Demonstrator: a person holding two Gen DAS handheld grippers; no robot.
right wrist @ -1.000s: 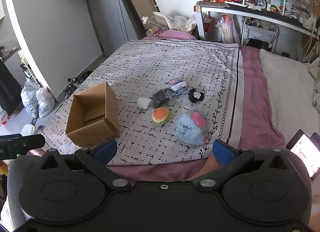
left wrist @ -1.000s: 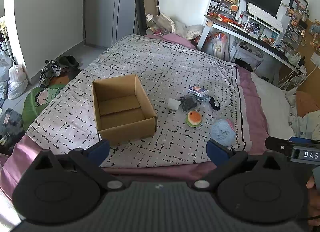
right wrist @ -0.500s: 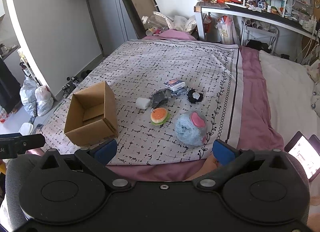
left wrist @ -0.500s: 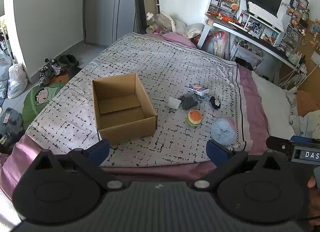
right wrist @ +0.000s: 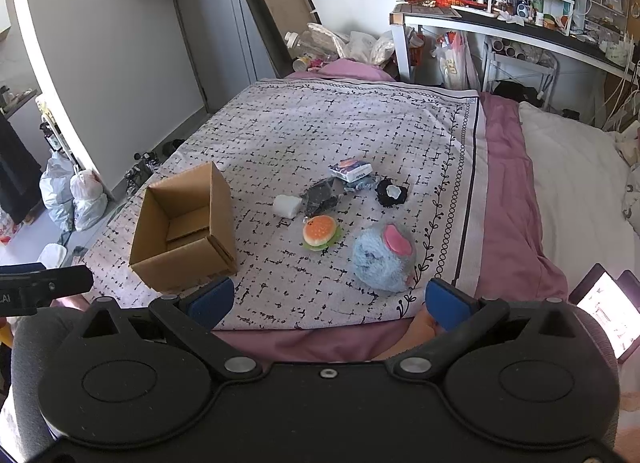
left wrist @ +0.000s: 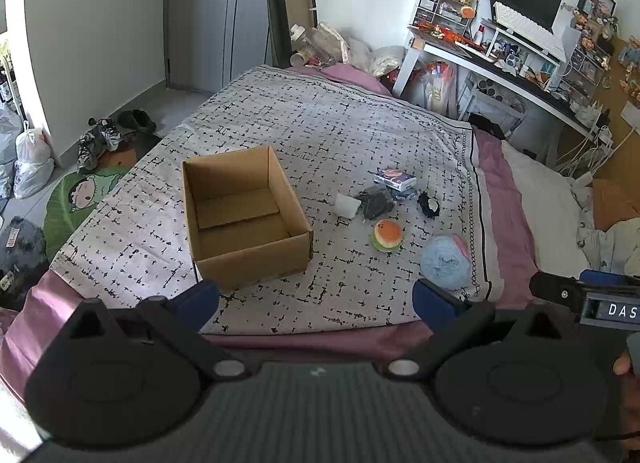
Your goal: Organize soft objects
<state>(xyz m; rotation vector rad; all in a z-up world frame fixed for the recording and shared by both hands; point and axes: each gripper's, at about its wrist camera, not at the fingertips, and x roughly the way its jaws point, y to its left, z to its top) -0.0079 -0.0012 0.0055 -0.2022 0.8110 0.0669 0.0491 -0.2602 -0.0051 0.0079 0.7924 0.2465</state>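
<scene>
The box point(left wrist: 244, 219) sits open-topped on the bed point(left wrist: 320, 131), its long axis running away from the left camera and slightly leftward; it is plain brown cardboard, upright, with only loose inner flaps lying on its floor; in the right view point(right wrist: 184, 231) its opening shows tilted toward the upper left.

Right of the box a loose cluster of soft things lies on the patterned sheet point(right wrist: 360, 123): a white block point(left wrist: 347, 205), a dark crumpled pouch point(left wrist: 376, 203) touching it, a small printed pack point(left wrist: 395, 179) just behind with its long axis pointing right and slightly away, a black-and-white toy point(left wrist: 429, 205) a little apart, a burger toy point(left wrist: 387, 235) nearer, orange bun on a green base, and a fluffy blue ball point(left wrist: 445, 262) with a pink patch, nearest the sheet's edge.

The left gripper point(left wrist: 316, 299) hangs over the near edge of the bed, jaws spread wide and holding nothing; the box's near wall is just beyond its left finger, the blue ball just beyond its right finger.

The right gripper point(right wrist: 329, 300) is likewise spread and unloaded; the blue ball point(right wrist: 384, 257) lies just ahead between the fingers, closer to the right one; the burger point(right wrist: 319, 232) is farther in, near the middle line; the box stands off to the left, outside the jaws.
</scene>
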